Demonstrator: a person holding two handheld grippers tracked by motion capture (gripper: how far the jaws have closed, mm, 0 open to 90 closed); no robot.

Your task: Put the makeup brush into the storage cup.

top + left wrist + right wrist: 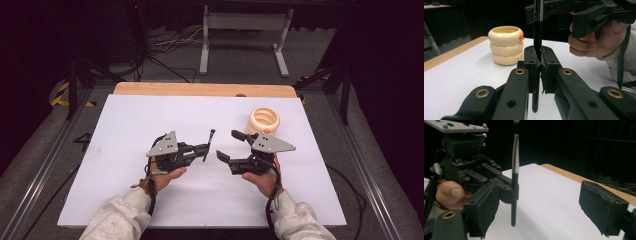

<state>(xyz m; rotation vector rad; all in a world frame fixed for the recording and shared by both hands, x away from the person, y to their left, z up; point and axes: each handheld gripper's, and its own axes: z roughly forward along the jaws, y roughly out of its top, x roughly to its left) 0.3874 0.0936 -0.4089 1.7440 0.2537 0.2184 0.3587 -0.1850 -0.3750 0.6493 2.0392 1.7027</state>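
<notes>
A thin black pen with a silver band point(514, 182) stands roughly upright above the white board point(125, 150), its lower tip just off the surface. My left gripper point(206, 148) is shut on the pen's middle; in the left gripper view the jaws point(538, 57) pinch the black shaft point(538, 37). My right gripper point(230, 145) faces it from the right, open wide, with the pen between and ahead of its pads point(482, 207). A cream ringed holder point(263, 120) with an orange spot point(521, 36) stands behind the right gripper.
The white board lies on a wooden table whose edge point(200, 89) shows at the back. A white metal frame point(245, 30) and cables point(170, 45) are on the floor beyond. Dark rails point(45, 165) run along both sides.
</notes>
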